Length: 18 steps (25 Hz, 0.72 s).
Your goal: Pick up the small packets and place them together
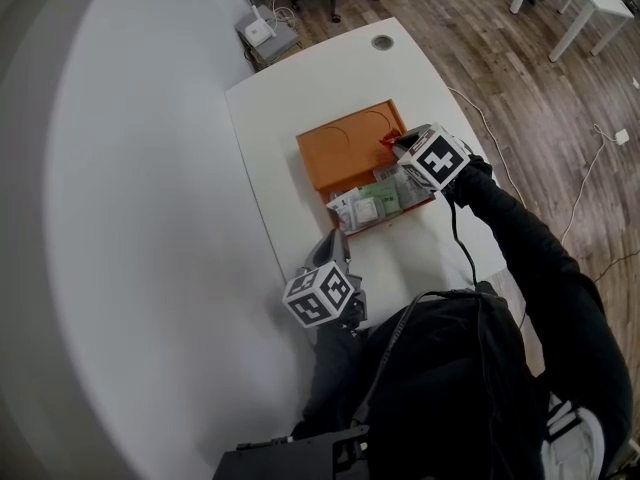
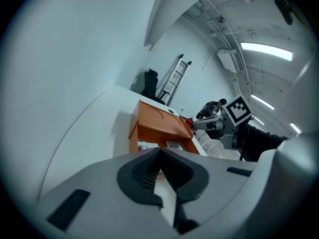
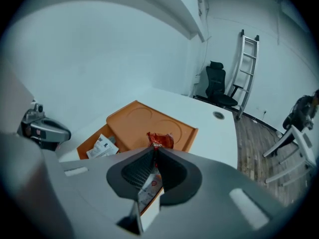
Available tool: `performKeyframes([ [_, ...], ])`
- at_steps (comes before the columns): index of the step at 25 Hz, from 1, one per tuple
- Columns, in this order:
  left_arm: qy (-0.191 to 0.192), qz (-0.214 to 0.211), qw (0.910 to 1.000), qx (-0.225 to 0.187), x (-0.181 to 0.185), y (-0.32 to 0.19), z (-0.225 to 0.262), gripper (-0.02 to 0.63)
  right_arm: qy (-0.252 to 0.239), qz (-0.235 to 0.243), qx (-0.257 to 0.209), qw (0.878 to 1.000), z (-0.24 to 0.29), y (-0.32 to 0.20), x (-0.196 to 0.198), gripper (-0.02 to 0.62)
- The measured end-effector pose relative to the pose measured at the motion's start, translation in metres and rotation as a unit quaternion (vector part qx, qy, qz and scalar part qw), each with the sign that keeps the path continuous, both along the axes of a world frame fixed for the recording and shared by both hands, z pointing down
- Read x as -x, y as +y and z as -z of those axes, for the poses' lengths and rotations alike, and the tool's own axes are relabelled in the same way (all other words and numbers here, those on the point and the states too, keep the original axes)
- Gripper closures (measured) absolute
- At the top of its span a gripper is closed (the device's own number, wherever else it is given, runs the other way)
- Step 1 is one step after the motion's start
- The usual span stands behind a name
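An orange tray [image 1: 340, 150] lies on the white table [image 1: 285, 108]. Several small packets [image 1: 368, 206], white and pale green, lie in its open near section. My right gripper [image 1: 393, 145] hangs over the tray's right side, shut on a red packet [image 1: 386, 139]. In the right gripper view the red packet [image 3: 159, 140] sticks out beyond the closed jaws, above the tray [image 3: 134, 121]. A white packet [image 3: 102, 146] shows in the tray below. My left gripper [image 1: 338, 236] rests near the table's front edge, shut and empty, pointing at the tray [image 2: 157, 121].
A round cable hole [image 1: 382, 41] sits at the table's far end. The curved white wall runs along the left. On the wooden floor beyond stand an office chair [image 3: 218, 86], a ladder [image 3: 247, 68] and a white device [image 1: 262, 31].
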State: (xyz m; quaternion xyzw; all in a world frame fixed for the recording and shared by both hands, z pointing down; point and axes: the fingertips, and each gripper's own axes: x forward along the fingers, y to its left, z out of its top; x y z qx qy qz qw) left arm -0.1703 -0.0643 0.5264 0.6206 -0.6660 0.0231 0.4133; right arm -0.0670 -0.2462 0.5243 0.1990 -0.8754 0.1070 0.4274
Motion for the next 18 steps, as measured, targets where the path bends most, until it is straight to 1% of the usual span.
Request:
performKeyframes([
  [2, 0.001, -0.001, 1.0000, 0.003, -0.001, 0.001, -0.001, 0.607, -0.006, -0.014, -0.004, 1.000, 0.004, -0.020, 0.003, 0.568],
  [5, 0.000, -0.001, 1.0000, 0.006, -0.001, 0.002, -0.002, 0.607, 0.002, -0.025, -0.013, 1.000, 0.002, -0.046, 0.007, 0.568],
  [8, 0.002, 0.002, 1.0000, 0.008, -0.001, 0.004, -0.004, 0.607, -0.002, -0.038, 0.006, 0.999, -0.006, -0.063, 0.014, 0.568],
  [11, 0.002, 0.005, 0.9999, 0.011, 0.000, 0.006, -0.003, 0.607, -0.002, -0.047, 0.016, 0.999, -0.009, -0.074, 0.018, 0.569],
  [18, 0.002, 0.009, 0.9999, 0.014, 0.002, 0.007, -0.005, 0.607, 0.007, -0.046, 0.022, 0.999, -0.017, -0.082, 0.024, 0.568],
])
